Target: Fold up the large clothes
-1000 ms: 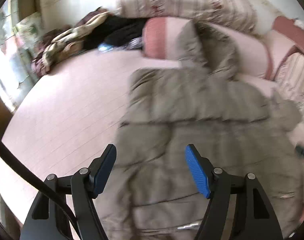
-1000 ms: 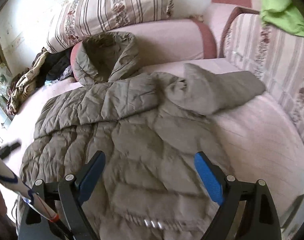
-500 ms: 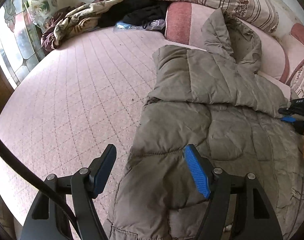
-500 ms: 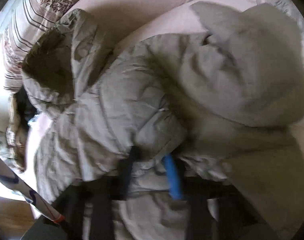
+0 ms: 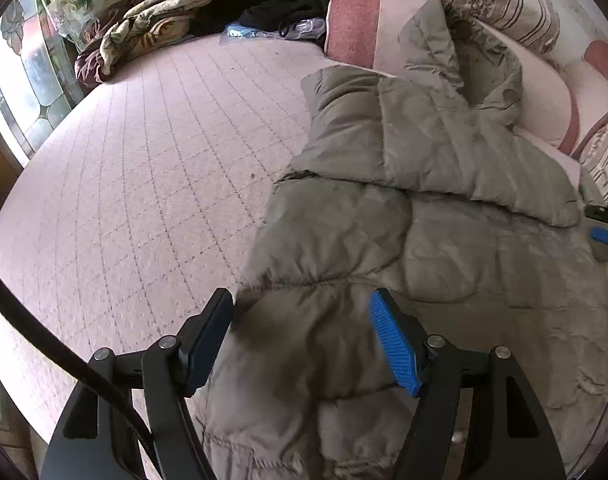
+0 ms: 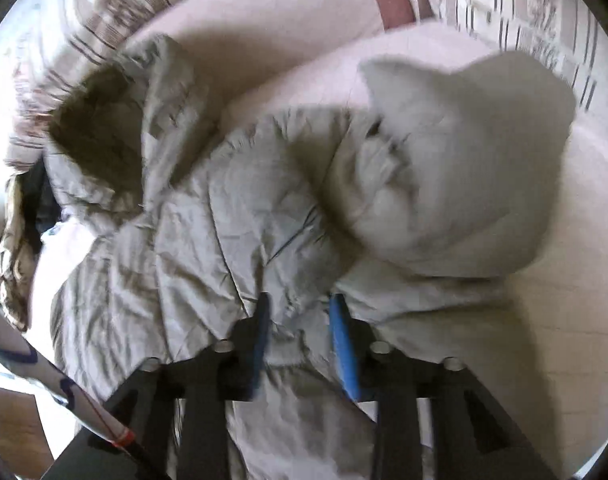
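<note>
Fold partly done. Jacket (image 5: 384,200) lies on the bed (image 5: 143,160), hood (image 5: 464,60) up against the bolster (image 5: 352,16). One sleeve (image 5: 404,140) is already folded across the chest just below the hood. The other sleeve (image 6: 456,168) is still bunched out on the far side of the hood, not laid in. Hem end not folded up yet; that's my read of what's left.

Left tongs (image 5: 304,340): released, straddling the jacket's side edge well below the hood, pads not pressing.

Right tongs (image 6: 299,344): jaws opening, a ridge of jacket fabric between them, near the body below the bunched sleeve. Frame is blurred; can't tell if the pads are biting.
</note>
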